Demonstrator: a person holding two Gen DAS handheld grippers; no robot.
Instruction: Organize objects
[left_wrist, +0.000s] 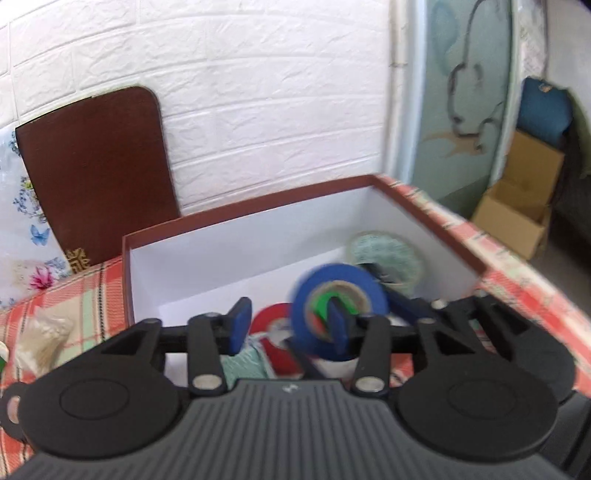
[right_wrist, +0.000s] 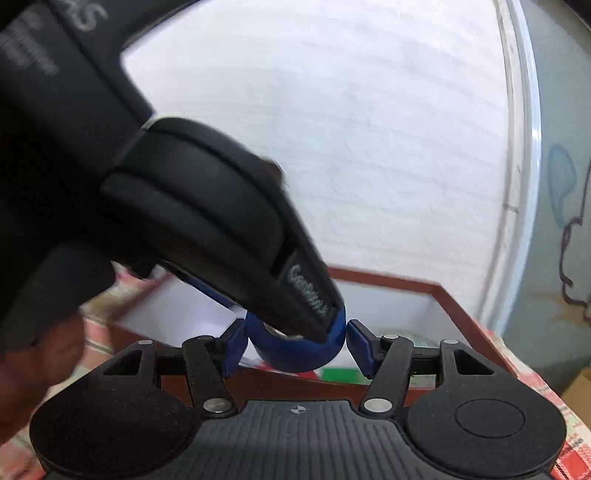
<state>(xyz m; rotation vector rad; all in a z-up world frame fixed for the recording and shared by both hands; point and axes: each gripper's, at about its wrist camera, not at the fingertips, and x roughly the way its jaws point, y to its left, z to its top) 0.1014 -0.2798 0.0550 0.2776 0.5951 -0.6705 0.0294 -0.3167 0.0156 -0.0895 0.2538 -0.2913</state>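
White brick wall (left_wrist: 277, 110) fills far side, clear air above box. Open white box (left_wrist: 258, 236), brown rim, on checked cloth (left_wrist: 517, 280); floor bare toward nine o'clock, rolls crowd three o'clock corner. Left view alone shows brown board (left_wrist: 96, 173) leaning at ten o'clock. Left gripper (left_wrist: 288, 325) fingers apart, right finger through blue tape roll (left_wrist: 340, 306), not pinched. Right gripper (right_wrist: 293, 345): pads against roll's outer rim, holding it above near edge.
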